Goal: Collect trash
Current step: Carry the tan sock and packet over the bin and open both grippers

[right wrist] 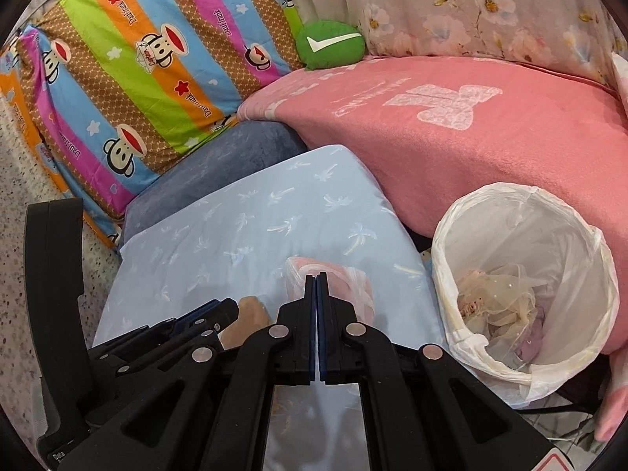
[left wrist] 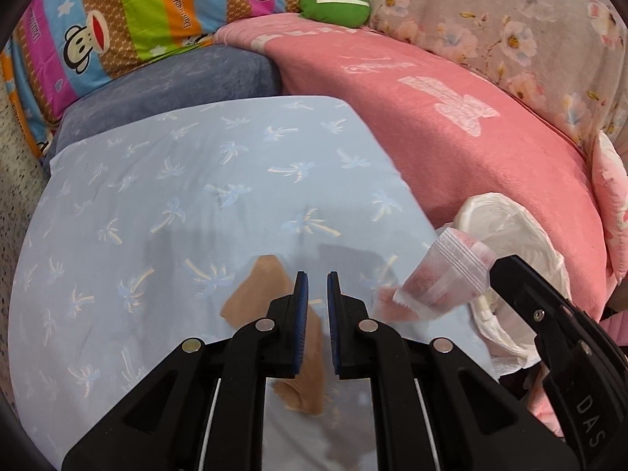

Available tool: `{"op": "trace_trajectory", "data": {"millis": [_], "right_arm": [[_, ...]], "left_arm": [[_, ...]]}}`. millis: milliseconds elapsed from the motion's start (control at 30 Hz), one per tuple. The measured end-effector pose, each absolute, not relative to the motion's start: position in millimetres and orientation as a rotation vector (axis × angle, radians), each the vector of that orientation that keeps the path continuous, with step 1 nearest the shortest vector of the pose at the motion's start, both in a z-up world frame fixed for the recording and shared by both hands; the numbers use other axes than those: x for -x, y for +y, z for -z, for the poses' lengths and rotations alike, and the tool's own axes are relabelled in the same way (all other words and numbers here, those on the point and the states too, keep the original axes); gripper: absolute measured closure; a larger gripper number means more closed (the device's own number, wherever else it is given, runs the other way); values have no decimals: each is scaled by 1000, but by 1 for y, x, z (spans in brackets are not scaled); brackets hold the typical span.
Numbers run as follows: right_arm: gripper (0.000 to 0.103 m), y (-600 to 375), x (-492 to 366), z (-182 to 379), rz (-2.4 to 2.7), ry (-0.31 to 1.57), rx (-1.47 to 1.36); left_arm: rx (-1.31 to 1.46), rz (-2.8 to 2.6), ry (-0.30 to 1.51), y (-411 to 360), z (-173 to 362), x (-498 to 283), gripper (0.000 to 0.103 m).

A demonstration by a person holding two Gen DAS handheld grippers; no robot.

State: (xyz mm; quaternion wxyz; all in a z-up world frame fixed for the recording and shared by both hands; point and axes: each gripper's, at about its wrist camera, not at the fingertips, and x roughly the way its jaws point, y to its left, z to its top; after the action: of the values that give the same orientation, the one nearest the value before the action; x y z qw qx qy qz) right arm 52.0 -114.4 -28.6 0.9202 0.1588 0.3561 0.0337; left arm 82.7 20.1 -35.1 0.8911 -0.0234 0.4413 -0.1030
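Note:
My left gripper (left wrist: 317, 274) hangs over a pale blue palm-print sheet (left wrist: 196, 196). Its jaws stand almost together, and a tan scrap (left wrist: 267, 286) runs behind and between them, lifted off the sheet. In the right wrist view the left gripper (right wrist: 219, 308) is at lower left with the tan scrap (right wrist: 251, 310) at its tips. My right gripper (right wrist: 316, 274) is shut on a pink and white plastic wrapper (right wrist: 353, 286). From the left wrist, that wrapper (left wrist: 439, 274) hangs at the right gripper's tip (left wrist: 496, 271). To the right stands a bin with a white bag liner (right wrist: 443, 235), crumpled trash inside.
A pink blanket (right wrist: 471, 149) lies behind the bin (left wrist: 490, 204). Farther back are a striped monkey-print pillow (right wrist: 137, 90), a round green cushion (right wrist: 329, 45) and floral cloth (right wrist: 490, 11). A grey-blue cushion (right wrist: 219, 161) sits under the sheet. Speckled floor (right wrist: 15, 274) shows at left.

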Motion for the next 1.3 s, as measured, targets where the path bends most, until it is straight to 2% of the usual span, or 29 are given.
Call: {"op": "trace_trajectory", "data": {"millis": [667, 833, 900, 933, 967, 1067, 1300], "right_arm": [[101, -225, -18, 2, 113, 609, -412], [102, -245, -11, 5, 148, 603, -434], [102, -246, -9, 6, 146, 607, -439], [102, -245, -8, 7, 142, 609, -439], [102, -243, -7, 8, 136, 611, -437], [102, -233, -7, 9, 112, 616, -437], [102, -202, -15, 13, 47, 633, -425]], "left_arm": [[-50, 453, 860, -79, 6, -65, 93], [-40, 432, 878, -80, 13, -68, 91], [-21, 377, 923, -69, 23, -73, 72], [-6, 347, 942, -60, 29, -74, 49], [5, 312, 949, -54, 33, -74, 32], [15, 200, 966, -25, 49, -74, 29], [92, 49, 1085, 35, 89, -84, 32]]}}
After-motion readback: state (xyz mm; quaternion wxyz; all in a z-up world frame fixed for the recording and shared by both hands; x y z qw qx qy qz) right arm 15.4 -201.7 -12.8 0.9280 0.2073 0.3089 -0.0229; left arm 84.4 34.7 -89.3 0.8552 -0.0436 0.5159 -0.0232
